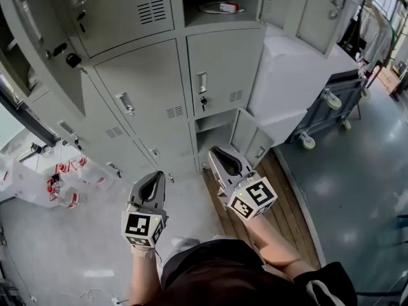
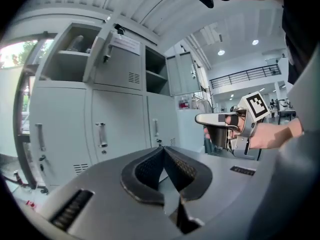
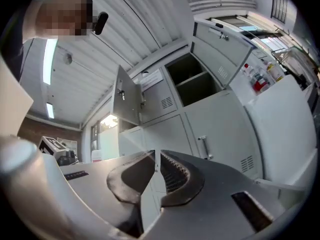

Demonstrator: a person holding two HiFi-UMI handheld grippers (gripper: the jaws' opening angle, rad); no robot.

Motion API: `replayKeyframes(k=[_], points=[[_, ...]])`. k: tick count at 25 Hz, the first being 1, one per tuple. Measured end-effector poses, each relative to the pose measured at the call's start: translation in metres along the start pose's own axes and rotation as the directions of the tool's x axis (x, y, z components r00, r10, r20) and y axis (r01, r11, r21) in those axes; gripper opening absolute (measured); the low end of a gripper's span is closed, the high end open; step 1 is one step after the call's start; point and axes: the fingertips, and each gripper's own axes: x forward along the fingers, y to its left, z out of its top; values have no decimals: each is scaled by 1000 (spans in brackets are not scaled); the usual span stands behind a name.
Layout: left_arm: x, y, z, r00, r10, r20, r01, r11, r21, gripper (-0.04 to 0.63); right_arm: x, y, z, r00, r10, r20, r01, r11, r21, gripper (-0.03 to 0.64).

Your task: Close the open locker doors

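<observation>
Both jaws pressed together, nothing pinched: left gripper (image 1: 153, 180), right gripper (image 1: 220, 155).
Low locker door (image 1: 245, 136) ajar near floor, just ahead of right gripper; upper door (image 1: 38, 46) swung open at left.
Risk: door may be glanced off by shut jaws, or be pushed too softly and spring back unlatched.
Low locker door shown only in head view; open top compartment (image 3: 187, 71) better seen in right gripper view.
</observation>
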Motion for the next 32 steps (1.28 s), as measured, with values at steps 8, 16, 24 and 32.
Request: replayKeyframes(k=[8,16,24,32], points=[[-64,85,-3,981,195,13,-196,981,5,18,98,94,29,959,275,70,-270,960,-71,44],[-121,134,-8,945,327,20,-327,945,0,18,147,171,82,859,474,195,-455,880,-136,106],[-160,162,-25,918,395,7,-395,919,-6,18,173,212,109,817,514,262,-482,858,-180,166],[-172,189,-37,922,386,18,-386,922,-25,18,197,232,120,816,490,307,-459,872,-171,156]])
